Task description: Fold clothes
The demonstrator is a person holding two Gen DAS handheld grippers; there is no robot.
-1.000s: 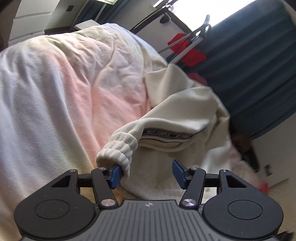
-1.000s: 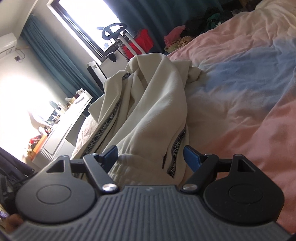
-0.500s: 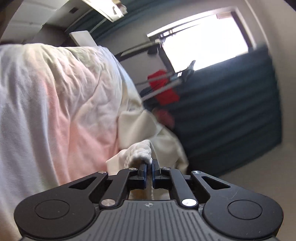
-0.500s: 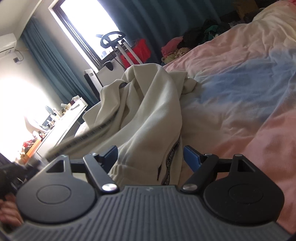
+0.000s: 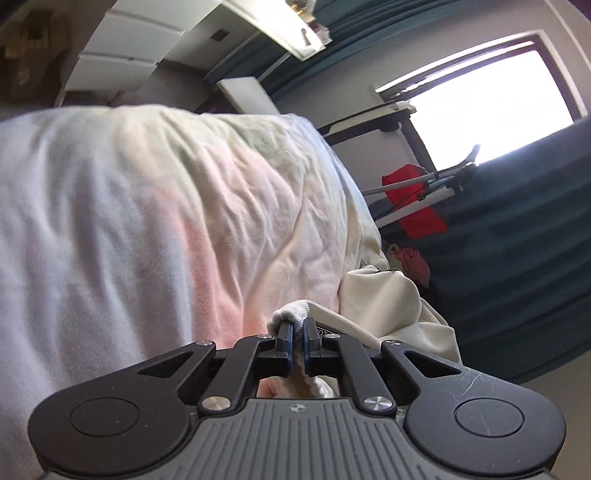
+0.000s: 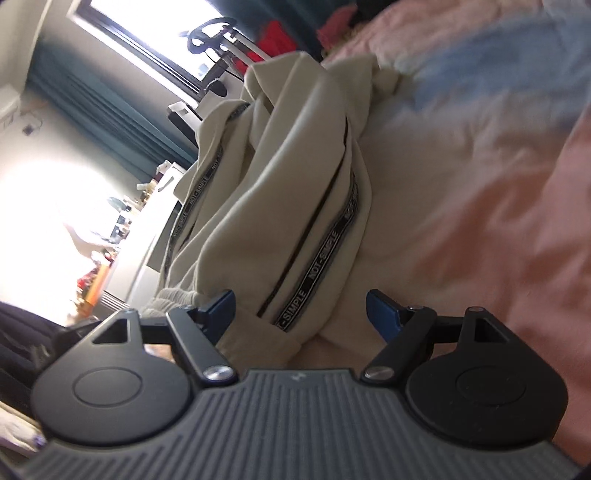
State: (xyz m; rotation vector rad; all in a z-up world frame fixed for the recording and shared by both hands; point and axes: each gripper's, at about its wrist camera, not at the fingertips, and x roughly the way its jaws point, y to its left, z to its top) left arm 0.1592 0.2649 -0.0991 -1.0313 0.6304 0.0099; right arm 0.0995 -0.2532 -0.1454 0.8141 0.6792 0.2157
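A cream garment (image 6: 295, 177) with black lettered side tapes lies bunched on the bed; it also shows in the left wrist view (image 5: 384, 302). My left gripper (image 5: 298, 345) is shut on the garment's ribbed cuff (image 5: 291, 312) and holds it at the bed's edge. My right gripper (image 6: 300, 308) is open, its blue pads on either side of the garment's near end, with a taped fold and a ribbed hem (image 6: 173, 299) just in front of it.
The bed has a pink, white and blue cover (image 5: 147, 221), also in the right wrist view (image 6: 480, 184). Beyond it stand a metal rack with a red item (image 5: 417, 206), dark teal curtains (image 5: 517, 258), a bright window (image 6: 147, 33) and a cluttered white dresser (image 6: 140, 229).
My left gripper has shut on the ribbed cuff and pulled it up and back, swinging its view toward the window. My right gripper has stayed open and moved closer to the garment.
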